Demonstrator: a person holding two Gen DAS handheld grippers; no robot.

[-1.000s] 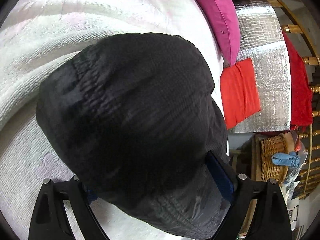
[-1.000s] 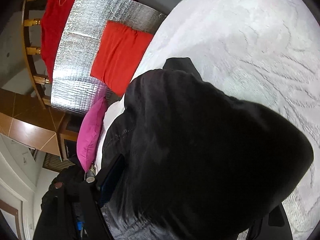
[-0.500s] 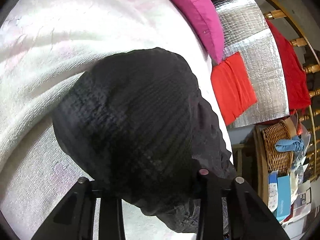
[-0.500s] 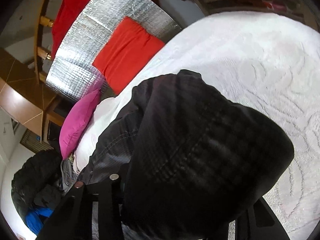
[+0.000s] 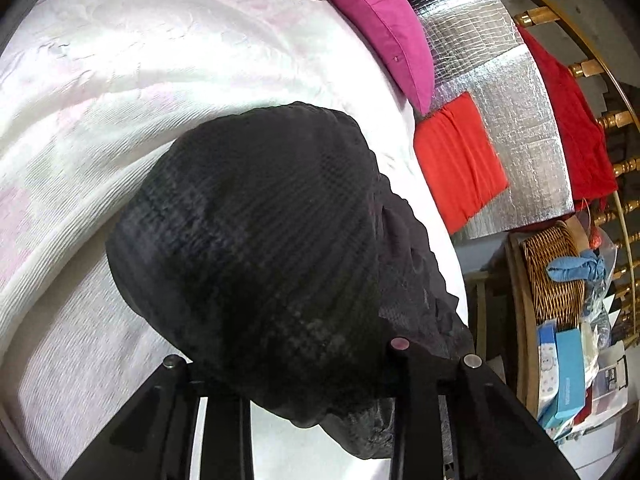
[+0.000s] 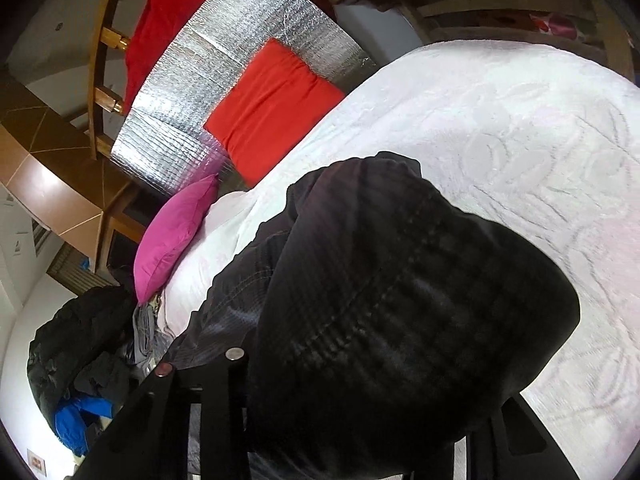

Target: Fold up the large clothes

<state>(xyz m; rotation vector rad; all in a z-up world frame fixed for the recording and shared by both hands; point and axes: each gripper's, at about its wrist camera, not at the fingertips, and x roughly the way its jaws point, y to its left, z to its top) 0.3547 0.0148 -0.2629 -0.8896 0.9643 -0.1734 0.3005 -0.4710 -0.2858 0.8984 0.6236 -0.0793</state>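
Note:
A large black garment (image 5: 260, 240) lies bunched on the white bedspread (image 5: 120, 100), and its near part is raised off the bed. In the left wrist view my left gripper (image 5: 304, 380) has a thick fold of it between its jaws, which are closing with the pads pressing on the cloth. The right wrist view shows the same black garment (image 6: 400, 280) draped over my right gripper (image 6: 368, 392), whose jaws are also closing on a fold. The cloth hides both pairs of fingertips. The bedspread (image 6: 520, 120) stretches beyond.
A magenta pillow (image 5: 384, 28) leans at the bed's edge, beside a red cushion (image 5: 456, 160) on a silver foil mat (image 5: 520, 92). A wicker basket (image 5: 552, 272) and boxes stand by a wooden railing. A heap of dark clothes (image 6: 80, 340) lies past the pillow (image 6: 176, 236).
Both grippers went from wide open to closed on the black garment. Both rose and rolled, and the gripped folds lifted off the bedspread.

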